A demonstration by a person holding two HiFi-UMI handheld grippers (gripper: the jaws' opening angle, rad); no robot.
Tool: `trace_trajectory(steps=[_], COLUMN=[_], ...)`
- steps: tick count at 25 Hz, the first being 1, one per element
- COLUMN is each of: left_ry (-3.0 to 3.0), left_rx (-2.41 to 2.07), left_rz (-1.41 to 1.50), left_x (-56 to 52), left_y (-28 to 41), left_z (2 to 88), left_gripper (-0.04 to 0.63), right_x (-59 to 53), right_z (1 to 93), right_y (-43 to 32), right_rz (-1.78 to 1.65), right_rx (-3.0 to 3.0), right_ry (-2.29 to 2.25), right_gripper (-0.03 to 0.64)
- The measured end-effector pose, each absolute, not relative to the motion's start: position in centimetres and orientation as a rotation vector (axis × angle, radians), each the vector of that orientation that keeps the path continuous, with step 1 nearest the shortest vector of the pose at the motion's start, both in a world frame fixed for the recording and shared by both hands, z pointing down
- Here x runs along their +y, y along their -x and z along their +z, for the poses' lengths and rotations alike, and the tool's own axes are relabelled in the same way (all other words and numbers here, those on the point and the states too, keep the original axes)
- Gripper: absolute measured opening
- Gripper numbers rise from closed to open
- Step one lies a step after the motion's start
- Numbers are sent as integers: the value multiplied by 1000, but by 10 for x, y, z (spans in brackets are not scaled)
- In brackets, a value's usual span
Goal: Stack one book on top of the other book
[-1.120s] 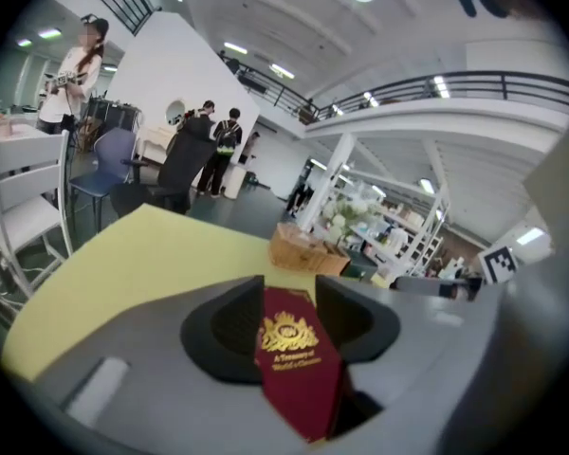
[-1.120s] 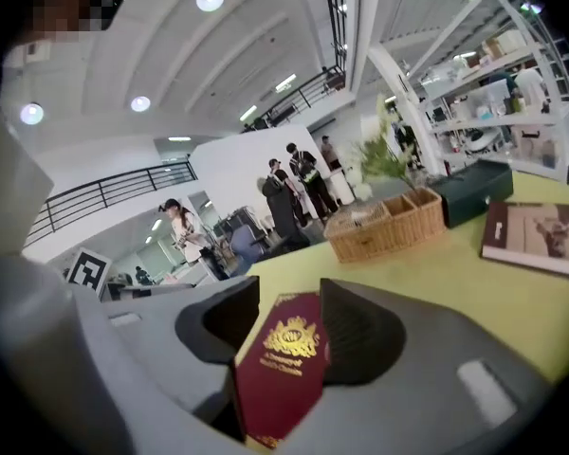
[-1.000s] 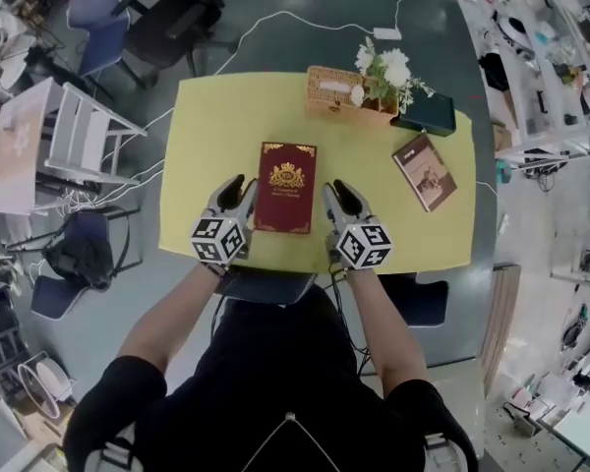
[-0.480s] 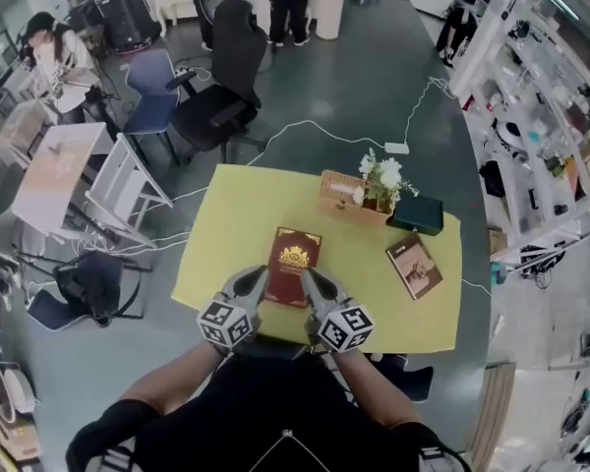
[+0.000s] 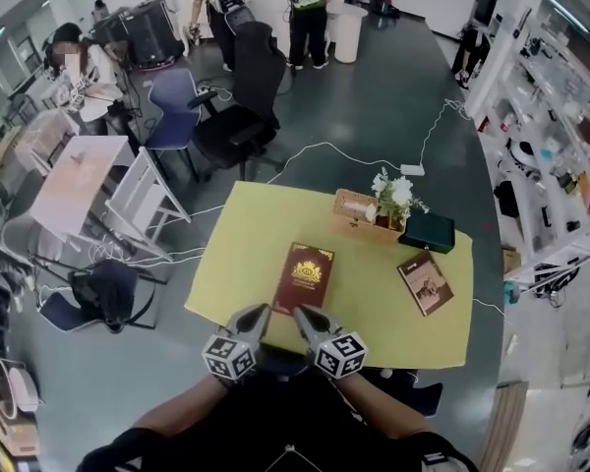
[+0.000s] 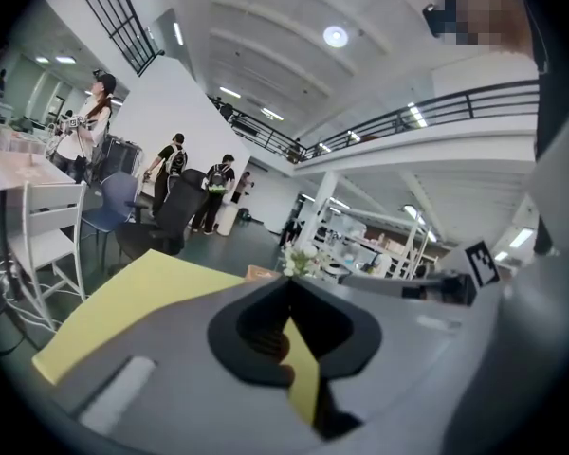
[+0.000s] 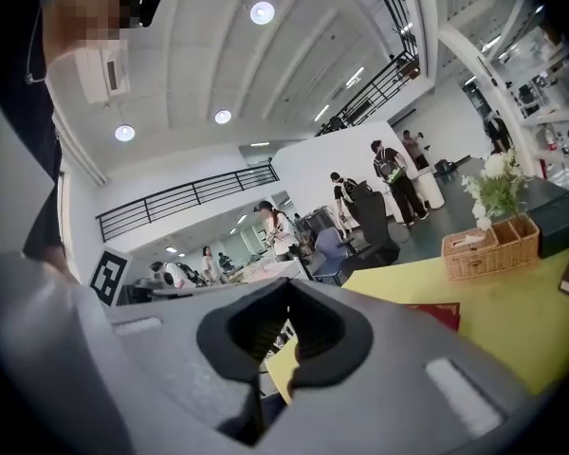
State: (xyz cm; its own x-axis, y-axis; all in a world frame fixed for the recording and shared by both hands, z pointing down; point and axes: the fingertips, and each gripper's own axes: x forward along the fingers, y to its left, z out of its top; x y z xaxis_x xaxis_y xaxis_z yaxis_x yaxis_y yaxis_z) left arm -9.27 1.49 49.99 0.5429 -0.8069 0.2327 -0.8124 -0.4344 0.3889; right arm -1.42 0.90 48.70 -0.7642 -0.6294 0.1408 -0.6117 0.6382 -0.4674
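On the yellow table [image 5: 246, 254] a red book [image 5: 305, 276] with gold print lies flat at the near middle. A brown book [image 5: 425, 283] lies to its right, apart from it. My left gripper [image 5: 259, 312] and right gripper [image 5: 300, 314] hover side by side over the table's near edge, just short of the red book. Both are shut with nothing between the jaws. The left gripper view shows its closed jaws [image 6: 286, 284] above the table [image 6: 142, 287]. In the right gripper view the closed jaws [image 7: 286, 287] point past the red book's corner [image 7: 436, 313].
A wicker basket [image 5: 357, 219] with white flowers [image 5: 393, 189] and a dark green box [image 5: 428, 231] stand at the table's far right. Office chairs [image 5: 241, 116], a white table [image 5: 74, 175], cables on the floor and standing people [image 5: 305, 3] surround it. Shelves [image 5: 556, 165] line the right side.
Both grippers have drawn back from the red book's sides toward the near edge, risen and come together, jaws now closed. The head view has lifted to show more of the room. The books have not moved.
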Motion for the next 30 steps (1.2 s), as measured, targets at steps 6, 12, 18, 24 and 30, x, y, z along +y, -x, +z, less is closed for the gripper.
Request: trace_trajectory(steps=[6,12,18,24,30], left_ry=[-2440,-2517,-2524,-2575,-2625], left_rx=[-1160,-1026,-915,-777,-644], left_rz=[18,-20,43,85,131], left_x=[23,30,42,45,41], left_y=[79,82,81,51,-12], left_z=[486,480,506,506,499], left_gripper=[8,8,8,8,8], right_x=[34,64,86,105,105], right_z=[465,464,466,467,480], right_y=[-2,17,-3,-52,-126], right_rz=[-685,-656,-610,-601,-650], right_rx=[2739,2710,2641,2488,2284], right_ry=[1233,1300,1525,1789,1970], right_gripper=[5,5,5,5,5])
